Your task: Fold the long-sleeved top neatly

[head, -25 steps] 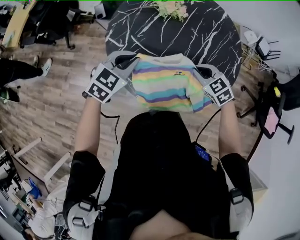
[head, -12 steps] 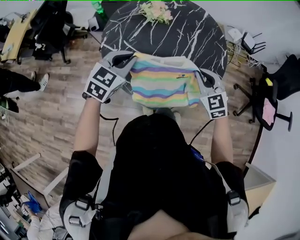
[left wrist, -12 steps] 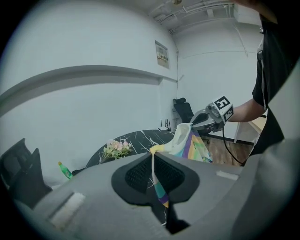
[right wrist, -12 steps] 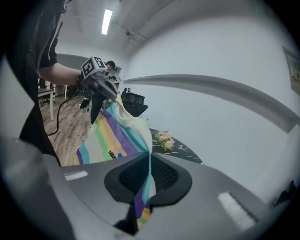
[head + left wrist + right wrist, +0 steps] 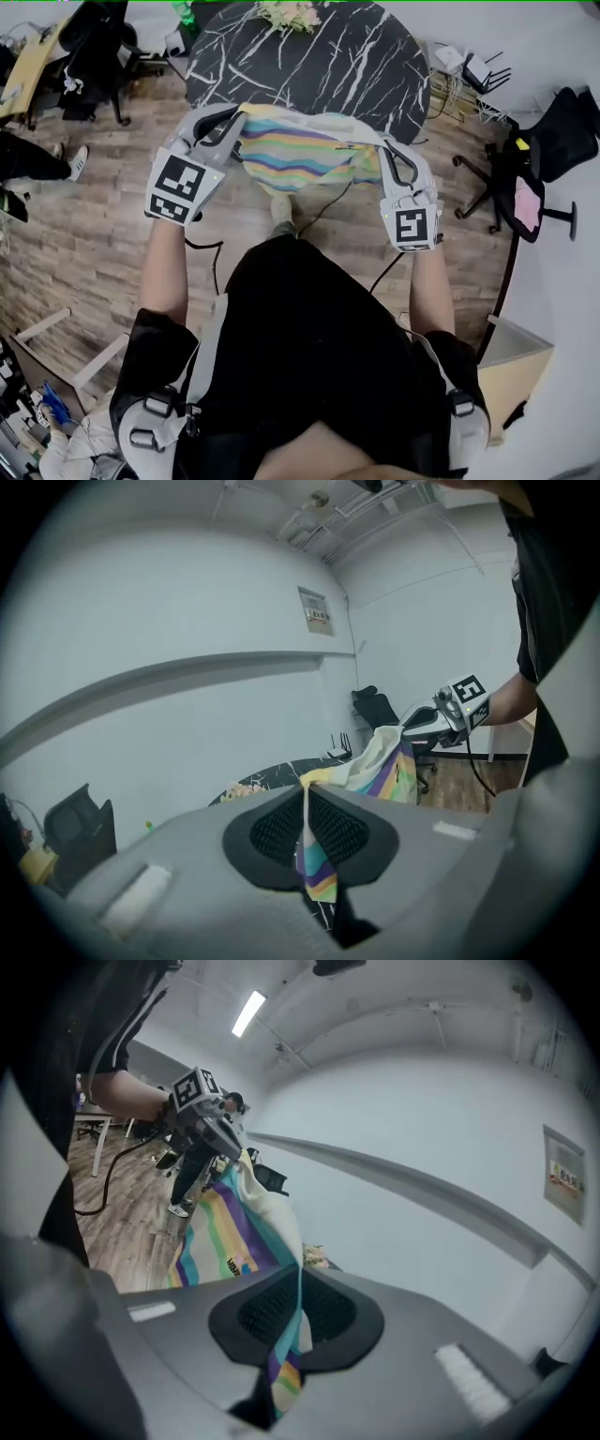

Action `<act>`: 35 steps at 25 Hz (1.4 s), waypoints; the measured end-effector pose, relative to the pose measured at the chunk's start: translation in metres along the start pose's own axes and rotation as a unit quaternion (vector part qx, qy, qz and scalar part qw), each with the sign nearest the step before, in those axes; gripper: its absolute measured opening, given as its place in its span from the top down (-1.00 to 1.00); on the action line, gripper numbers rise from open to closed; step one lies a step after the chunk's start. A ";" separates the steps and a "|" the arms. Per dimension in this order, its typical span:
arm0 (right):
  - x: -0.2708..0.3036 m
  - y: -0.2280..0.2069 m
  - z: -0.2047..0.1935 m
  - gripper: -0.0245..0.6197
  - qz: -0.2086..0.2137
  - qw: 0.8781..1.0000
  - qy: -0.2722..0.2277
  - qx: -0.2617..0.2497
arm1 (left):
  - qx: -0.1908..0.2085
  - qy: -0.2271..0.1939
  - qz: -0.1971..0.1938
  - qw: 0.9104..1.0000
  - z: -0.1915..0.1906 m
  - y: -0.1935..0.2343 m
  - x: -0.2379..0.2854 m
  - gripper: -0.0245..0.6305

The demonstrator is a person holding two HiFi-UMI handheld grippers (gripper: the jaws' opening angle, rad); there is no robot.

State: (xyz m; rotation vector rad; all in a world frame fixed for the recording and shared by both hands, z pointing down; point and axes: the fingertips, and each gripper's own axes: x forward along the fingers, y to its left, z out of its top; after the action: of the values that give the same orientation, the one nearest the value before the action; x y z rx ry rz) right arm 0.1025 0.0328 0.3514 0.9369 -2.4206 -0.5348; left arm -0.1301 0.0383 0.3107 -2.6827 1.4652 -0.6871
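Wood-plank floor all around, with a round black marble-veined surface at the far side, pale flowers at its far edge and an office chair off to the right. Seen from above, over the dark-clad person. Striped long-sleeved top held up in the air, stretched between left gripper and right gripper, at the near edge of the surface and not resting on it. Both pairs of jaws clamped tight on the cloth, a striped tongue of fabric pinched between the dark pads on each side.

Judged to be the lift-and-spread step ahead of laying the top flat. To do it well: keep both pinches firm and the two pinched points level with each other. Pull apart just enough to take out the sag without straining the knit. Then carry the top out over the surface and lower the hanging edge first, leaving the body smooth and nothing bunched beneath.

Against a second ago: grippers wider apart and farther from the chest, right one turned. Top then a broad striped panel close to the body, now foreshortened and hanging farther out. Jaws clamped on the cloth just as then.
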 end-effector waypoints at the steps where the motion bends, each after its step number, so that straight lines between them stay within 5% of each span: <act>1: -0.016 0.003 0.003 0.88 -0.009 1.000 -0.004 -0.003 | 0.004 -0.005 0.005 1.000 0.005 -0.011 -0.008 0.85; 9: -0.129 0.018 0.010 0.88 -0.077 0.997 -0.023 -0.010 | 0.011 -0.032 0.040 0.999 0.041 -0.101 -0.072 0.85; 18: -0.184 0.009 0.046 0.88 -0.127 0.990 -0.052 -0.030 | 0.042 -0.058 0.061 0.996 0.080 -0.136 -0.125 0.85; 26: -0.159 -0.004 0.044 0.88 -0.125 0.989 -0.057 -0.046 | 0.049 -0.056 0.063 0.995 0.086 -0.115 -0.110 0.85; 35: -0.056 -0.058 0.027 0.88 -0.115 0.993 -0.020 -0.037 | 0.046 -0.028 0.044 0.998 0.072 -0.031 -0.024 0.85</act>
State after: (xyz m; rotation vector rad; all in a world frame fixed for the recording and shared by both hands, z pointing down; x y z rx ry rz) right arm 0.1527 0.0376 0.2832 1.1905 -2.3249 -0.7264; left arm -0.0891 0.0607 0.2431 -2.5307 1.4899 -0.6521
